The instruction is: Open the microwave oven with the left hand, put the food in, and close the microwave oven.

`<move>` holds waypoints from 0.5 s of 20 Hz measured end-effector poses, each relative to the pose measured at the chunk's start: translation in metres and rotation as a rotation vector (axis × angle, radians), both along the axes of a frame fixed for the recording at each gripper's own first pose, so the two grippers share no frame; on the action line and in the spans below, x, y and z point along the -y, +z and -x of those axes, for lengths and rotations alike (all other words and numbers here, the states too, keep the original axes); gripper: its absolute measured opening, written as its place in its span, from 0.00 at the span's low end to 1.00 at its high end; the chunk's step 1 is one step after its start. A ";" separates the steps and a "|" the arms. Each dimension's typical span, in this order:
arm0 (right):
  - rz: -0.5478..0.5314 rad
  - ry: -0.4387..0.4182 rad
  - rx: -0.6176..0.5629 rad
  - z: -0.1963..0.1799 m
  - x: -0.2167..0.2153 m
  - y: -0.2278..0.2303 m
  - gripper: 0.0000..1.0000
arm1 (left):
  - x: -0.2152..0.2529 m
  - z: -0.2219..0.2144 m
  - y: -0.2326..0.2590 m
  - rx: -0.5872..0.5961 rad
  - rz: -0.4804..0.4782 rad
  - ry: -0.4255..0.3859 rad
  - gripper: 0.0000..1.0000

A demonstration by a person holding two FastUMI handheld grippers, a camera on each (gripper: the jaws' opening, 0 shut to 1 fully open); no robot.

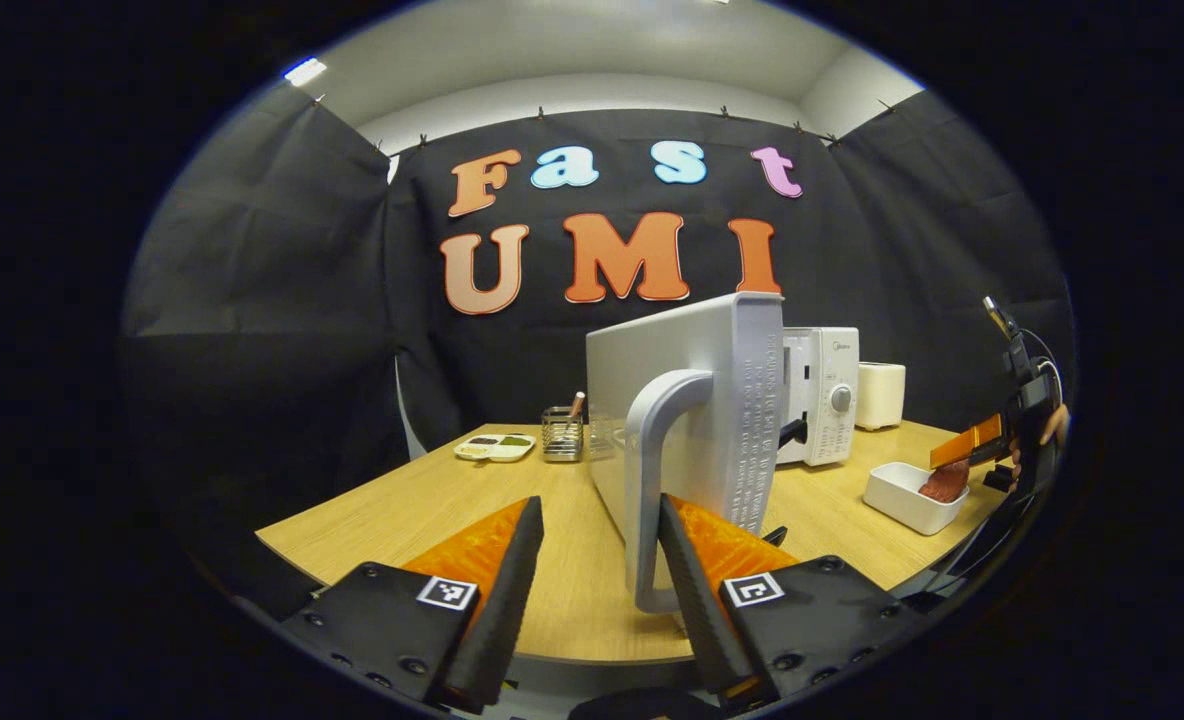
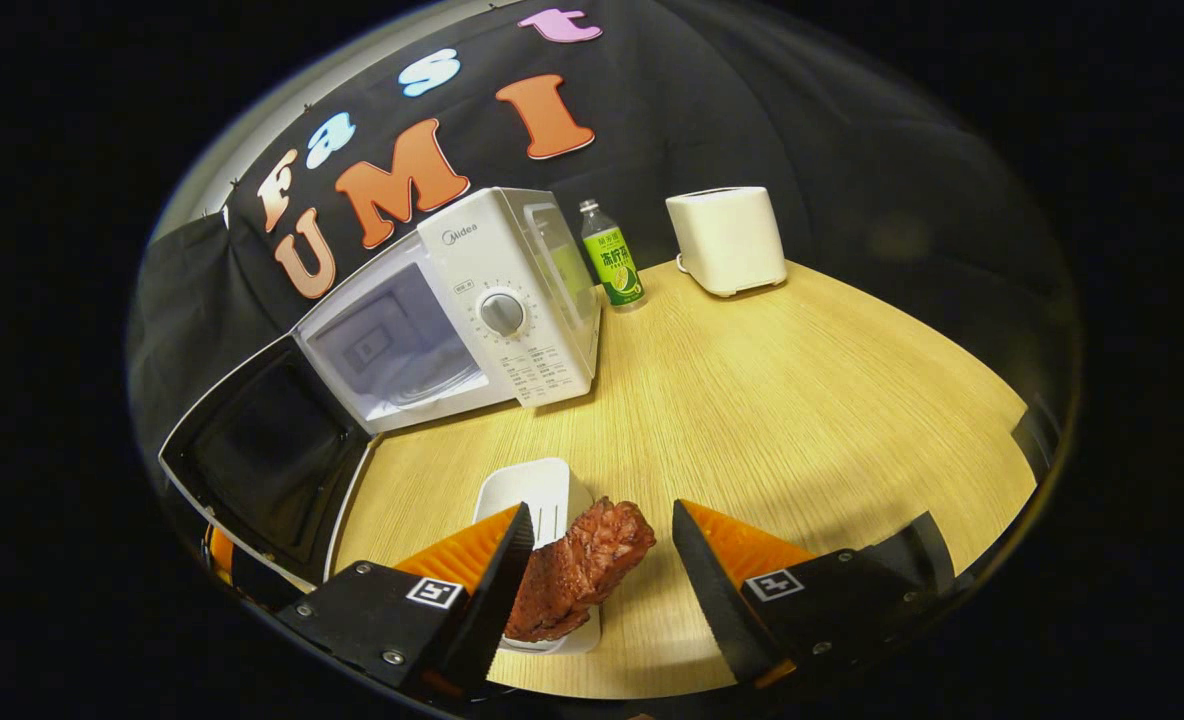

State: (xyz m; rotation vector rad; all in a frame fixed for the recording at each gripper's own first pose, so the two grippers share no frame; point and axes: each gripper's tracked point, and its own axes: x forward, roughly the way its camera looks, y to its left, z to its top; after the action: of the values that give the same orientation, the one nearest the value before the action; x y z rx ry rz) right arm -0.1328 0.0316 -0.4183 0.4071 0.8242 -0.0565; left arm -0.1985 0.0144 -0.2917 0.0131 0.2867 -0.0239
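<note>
The white microwave (image 2: pixel 537 345) stands with its door (image 1: pixel 742 400) swung wide open and its cavity (image 2: pixel 392 340) bare. In the left gripper view I see the door edge-on, and its grey handle (image 1: pixel 657 470) stands just inside the right finger of my left gripper (image 1: pixel 597 565). That gripper is open and not pressing the handle. A piece of browned meat (image 2: pixel 582 565) sits over a white dish (image 2: pixel 537 490). It lies between the fingers of my right gripper (image 2: pixel 602 560), leaning on the left one, with a gap to the right one. In the left gripper view, that gripper (image 1: pixel 972 445) hovers over the dish (image 1: pixel 912 495).
A green-labelled bottle (image 2: pixel 612 255) and a white toaster (image 2: pixel 727 240) stand behind the microwave's right side. A metal utensil holder (image 1: pixel 562 432) and a small sauce plate (image 1: pixel 495 446) sit at the table's far left. The wooden table (image 2: pixel 802 400) has open room right of the microwave.
</note>
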 end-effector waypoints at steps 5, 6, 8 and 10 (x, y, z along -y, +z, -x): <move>-0.012 -0.022 -0.018 -0.004 -0.006 -0.005 0.69 | -0.064 0.012 0.005 0.015 -0.007 0.094 0.77; -0.019 -0.025 -0.025 -0.005 -0.008 -0.006 0.66 | -0.077 0.012 0.003 0.008 -0.003 0.119 0.77; -0.040 -0.040 -0.027 -0.006 -0.010 -0.005 0.60 | -0.102 0.011 0.000 0.003 0.003 0.167 0.77; -0.061 -0.060 -0.018 -0.005 -0.010 -0.004 0.53 | -0.120 0.009 -0.006 -0.010 0.013 0.203 0.82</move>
State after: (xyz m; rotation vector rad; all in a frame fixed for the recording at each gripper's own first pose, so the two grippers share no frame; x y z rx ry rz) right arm -0.1281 0.0420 -0.4221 0.4897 0.8330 -0.0905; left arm -0.2074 0.1343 -0.2972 -0.0295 0.2962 0.1762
